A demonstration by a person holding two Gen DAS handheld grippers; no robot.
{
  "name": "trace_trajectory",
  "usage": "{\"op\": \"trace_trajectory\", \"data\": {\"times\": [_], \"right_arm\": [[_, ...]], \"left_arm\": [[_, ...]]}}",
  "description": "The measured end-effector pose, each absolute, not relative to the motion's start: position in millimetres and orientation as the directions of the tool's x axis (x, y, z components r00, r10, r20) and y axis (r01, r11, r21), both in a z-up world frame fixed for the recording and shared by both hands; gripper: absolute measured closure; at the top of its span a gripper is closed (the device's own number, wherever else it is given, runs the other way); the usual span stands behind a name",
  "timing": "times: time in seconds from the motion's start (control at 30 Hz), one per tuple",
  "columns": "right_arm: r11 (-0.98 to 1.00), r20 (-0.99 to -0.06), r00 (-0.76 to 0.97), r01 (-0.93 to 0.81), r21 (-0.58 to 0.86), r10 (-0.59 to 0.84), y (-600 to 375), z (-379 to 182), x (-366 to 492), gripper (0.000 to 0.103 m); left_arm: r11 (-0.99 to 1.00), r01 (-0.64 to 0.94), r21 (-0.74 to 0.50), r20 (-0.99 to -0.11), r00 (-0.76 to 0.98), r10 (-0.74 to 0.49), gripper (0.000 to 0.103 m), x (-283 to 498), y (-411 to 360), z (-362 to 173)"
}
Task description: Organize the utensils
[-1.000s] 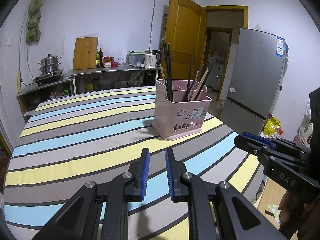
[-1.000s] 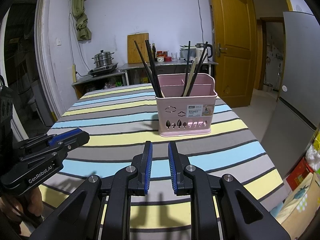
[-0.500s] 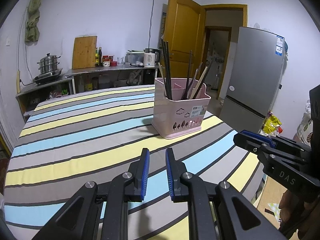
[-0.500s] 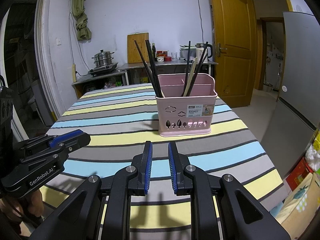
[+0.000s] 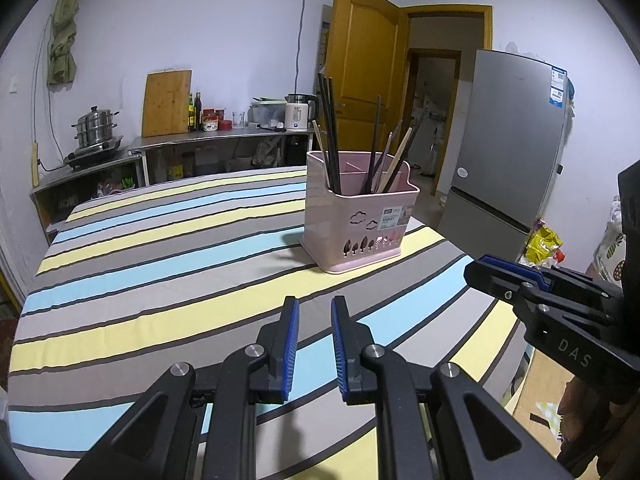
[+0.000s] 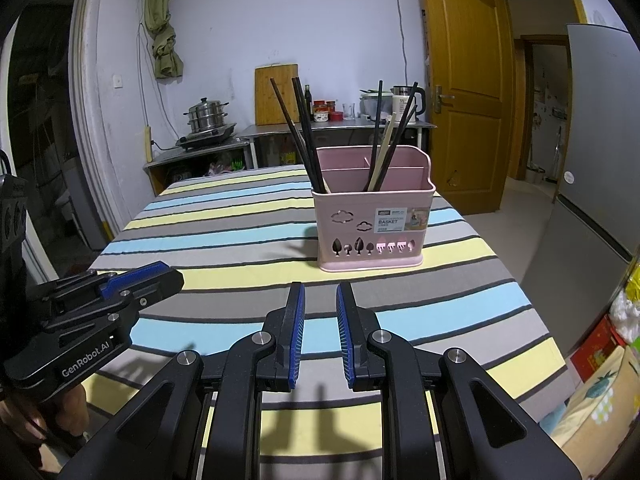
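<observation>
- A pink utensil basket stands upright on the desk, which is covered by a cloth striped in yellow, blue and grey; the basket sits toward the far right part of the desk.
- The labelled long side of the basket faces the right wrist camera squarely; in the left wrist view the basket is turned, showing a corner.
- Dark chopsticks stand in the left compartment, their long axes steeply upright, tops leaning to the left.
- A second group of dark and pale chopsticks stands in a compartment further right, tips fanning upward, most tilting to the right.
- The left hand-held gripper hovers above the near part of the desk, its blue pads parted by a narrow gap with nothing between them; only cloth shows through.
- The right hand-held gripper hovers likewise, its jaws slightly apart and empty, aimed toward the basket.
- Both are well apart from the basket.
- Each gripper appears at the edge of the other's view, side by side.
</observation>
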State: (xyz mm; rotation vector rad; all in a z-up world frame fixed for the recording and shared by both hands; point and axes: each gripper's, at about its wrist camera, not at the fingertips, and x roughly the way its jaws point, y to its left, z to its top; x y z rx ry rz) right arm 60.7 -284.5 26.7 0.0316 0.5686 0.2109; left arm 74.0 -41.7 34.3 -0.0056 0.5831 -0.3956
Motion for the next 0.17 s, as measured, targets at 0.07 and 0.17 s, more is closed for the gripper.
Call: {"op": "trace_trajectory", "data": {"times": [0.07,0.17], "right_arm": [[0.978,-0.531,0.822,-0.189,0.087,0.206,-284.5,26.4,60.8,0.086],[0.978,-0.531,0.822,-0.19,0.086,0.206,-284.6,26.4,60.4,0.086]], "left_arm": [[0.925,0.361,-0.116,-0.534,0.763,-0.365,0.087,73.9,-41.6,34.3],[0.926,0.36,-0.115,-0.531,0.765,-0.364,0.087,73.5,-40.5,34.5]]}}
